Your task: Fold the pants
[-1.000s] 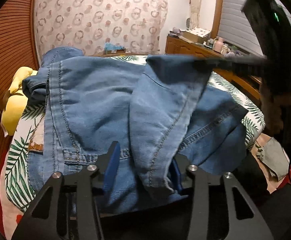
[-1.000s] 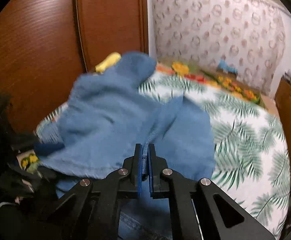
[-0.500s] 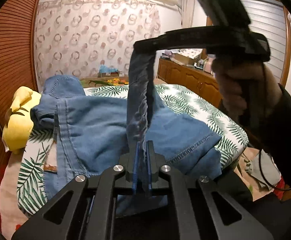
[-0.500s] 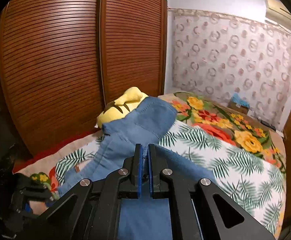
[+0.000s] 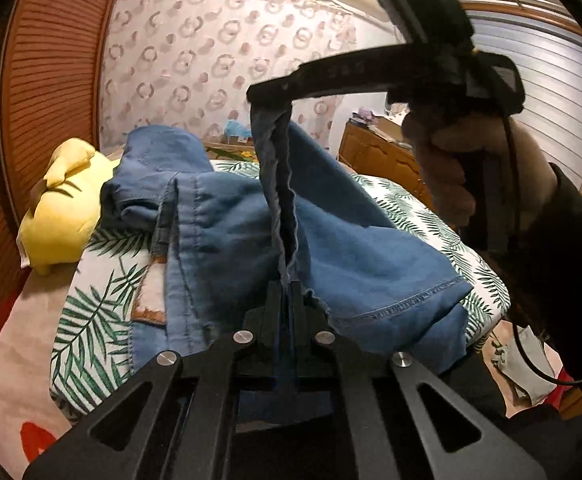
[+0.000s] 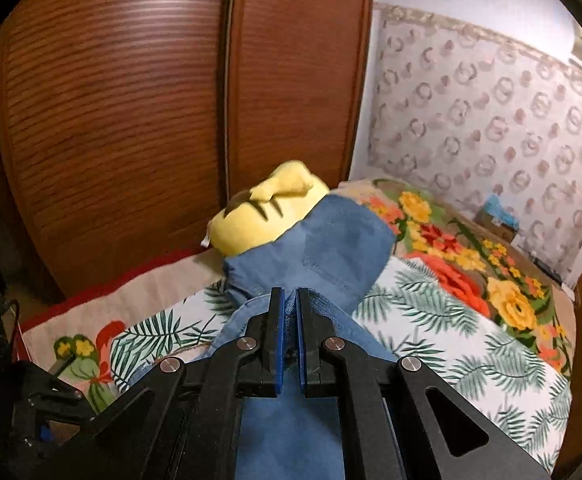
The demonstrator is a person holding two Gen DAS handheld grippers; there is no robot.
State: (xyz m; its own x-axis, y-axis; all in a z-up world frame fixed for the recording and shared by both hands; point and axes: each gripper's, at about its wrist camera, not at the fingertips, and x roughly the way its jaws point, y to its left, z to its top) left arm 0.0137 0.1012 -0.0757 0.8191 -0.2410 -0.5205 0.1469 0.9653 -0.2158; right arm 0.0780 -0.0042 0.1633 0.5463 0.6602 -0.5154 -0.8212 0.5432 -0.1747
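Blue denim pants [image 5: 219,220] lie spread on a bed. My left gripper [image 5: 289,286] is shut on a cloth edge of the pants low in the left wrist view. A taut strip of denim runs from it up to my right gripper [image 5: 271,98], held high by a hand [image 5: 447,168] and shut on the same edge. In the right wrist view my right gripper [image 6: 289,296] pinches a fold of the pants [image 6: 323,252], whose far end rests against a yellow plush toy.
The bed has a palm-leaf sheet [image 5: 91,320] and a flowered blanket [image 6: 471,264]. A yellow plush toy [image 5: 59,216] [image 6: 267,212] lies by the wooden slatted wardrobe [image 6: 131,120]. A wooden dresser [image 5: 379,156] stands at the far right. A patterned curtain [image 6: 491,112] hangs behind.
My left gripper closed on the denim edge. Both grippers rose, and the right one lifted the cloth high, pulling a taut strip between them.
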